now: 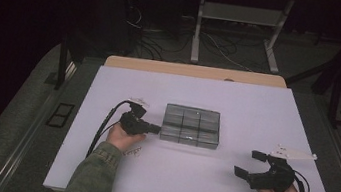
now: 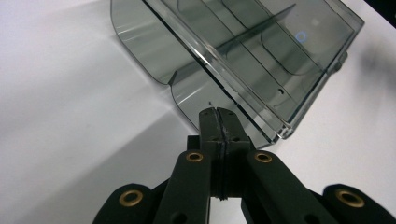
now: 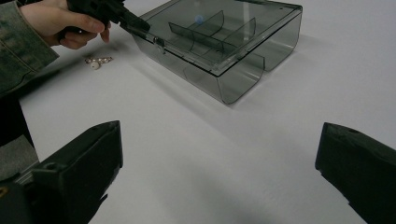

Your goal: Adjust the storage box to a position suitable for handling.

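At the left of the white table (image 1: 98,166), a small pale trinket (image 1: 133,152) lies just beside the person's left hand (image 1: 121,137), on its near side. That hand holds the left gripper (image 1: 156,129) with its jaws pressed flat together on nothing, tips set against the left near corner of the smoky clear compartment box (image 1: 191,125). The box sits at mid-table, lid down, its dividers visible through the plastic. By the look of it, the step in hand is working at the lid's edge or latch (image 3: 160,42); the next move likely calls for a steady pry or nudge there without sliding the box. At the near right, well apart from the box, the right gripper (image 1: 251,165) rests low with its jaws spread wide and empty.
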A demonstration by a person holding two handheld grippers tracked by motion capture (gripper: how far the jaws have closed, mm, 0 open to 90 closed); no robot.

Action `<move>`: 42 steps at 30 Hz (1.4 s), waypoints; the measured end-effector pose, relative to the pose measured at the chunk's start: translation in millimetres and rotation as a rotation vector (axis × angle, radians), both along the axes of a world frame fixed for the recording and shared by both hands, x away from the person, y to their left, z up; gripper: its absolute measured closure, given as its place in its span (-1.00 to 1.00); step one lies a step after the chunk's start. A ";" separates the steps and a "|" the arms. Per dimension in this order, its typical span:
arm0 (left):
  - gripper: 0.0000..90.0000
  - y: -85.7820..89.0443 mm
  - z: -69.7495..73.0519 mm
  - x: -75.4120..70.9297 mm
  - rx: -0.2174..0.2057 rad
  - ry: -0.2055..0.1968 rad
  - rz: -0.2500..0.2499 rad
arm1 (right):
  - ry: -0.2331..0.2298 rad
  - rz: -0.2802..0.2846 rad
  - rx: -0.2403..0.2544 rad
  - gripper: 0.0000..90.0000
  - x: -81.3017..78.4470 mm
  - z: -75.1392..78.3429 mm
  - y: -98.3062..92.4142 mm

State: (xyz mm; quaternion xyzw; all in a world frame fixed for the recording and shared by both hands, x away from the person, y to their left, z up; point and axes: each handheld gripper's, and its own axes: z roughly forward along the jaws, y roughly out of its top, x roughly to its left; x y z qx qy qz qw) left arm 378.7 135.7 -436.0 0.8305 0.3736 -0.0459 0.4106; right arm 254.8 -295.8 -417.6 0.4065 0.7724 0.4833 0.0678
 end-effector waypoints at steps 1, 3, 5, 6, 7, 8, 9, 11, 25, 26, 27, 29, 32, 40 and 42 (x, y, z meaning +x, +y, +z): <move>0.98 -1.6 -0.2 -1.3 0.001 -0.003 -0.002 | -0.003 0.002 -0.001 -0.99 -0.1 0.0 -0.3; 0.98 -3.9 -0.5 -2.9 0.010 -0.014 -0.008 | -0.005 0.001 0.002 -0.99 -0.5 0.3 -0.4; 0.98 -5.6 -1.2 -3.6 0.017 -0.015 -0.012 | -0.005 0.001 0.002 -0.99 -0.6 0.5 -0.4; 0.98 -6.2 -1.5 -3.9 0.021 -0.015 -0.015 | -0.005 0.000 0.001 -0.99 -0.6 0.6 -0.4; 0.98 -6.7 -1.9 -4.1 0.021 -0.018 -0.017 | -0.004 0.000 0.001 -0.99 -0.5 0.6 -0.5; 0.98 -7.2 -2.2 -4.7 0.015 -0.014 -0.015 | -0.004 -0.001 0.001 -0.99 -0.5 0.6 -0.5; 0.98 -7.7 -2.4 -5.1 0.011 -0.012 -0.014 | -0.007 -0.001 0.001 -0.99 -0.4 0.6 -0.7; 0.98 -8.6 -2.3 -5.8 0.014 -0.011 -0.020 | -0.004 -0.003 0.003 -0.99 -0.5 0.8 -0.9; 0.97 -9.8 -1.5 -6.2 0.018 -0.026 -0.024 | -0.017 -0.004 0.007 -0.99 -1.3 1.5 -2.6; 0.97 -9.8 -1.2 -6.5 0.014 -0.021 -0.017 | -0.017 -0.004 0.007 -0.99 -1.4 1.6 -2.4; 0.97 -9.3 -0.9 -6.5 0.014 -0.020 -0.016 | -0.017 -0.004 0.006 -0.99 -1.5 1.6 -2.4; 0.97 -8.6 -0.2 -6.4 0.012 -0.026 -0.013 | -0.017 -0.002 0.004 -0.99 -1.6 1.6 -2.5; 0.97 -6.8 2.8 -6.9 0.000 -0.036 -0.004 | -0.015 -0.006 0.007 -0.99 -1.9 1.7 -3.0; 0.95 -4.2 11.7 -10.2 -0.024 -0.060 0.001 | -0.016 -0.008 0.006 -0.99 -2.3 2.1 -3.2; 0.94 -4.0 14.9 -11.6 -0.029 -0.069 -0.003 | -0.017 -0.006 0.004 -0.99 -2.2 1.9 -3.0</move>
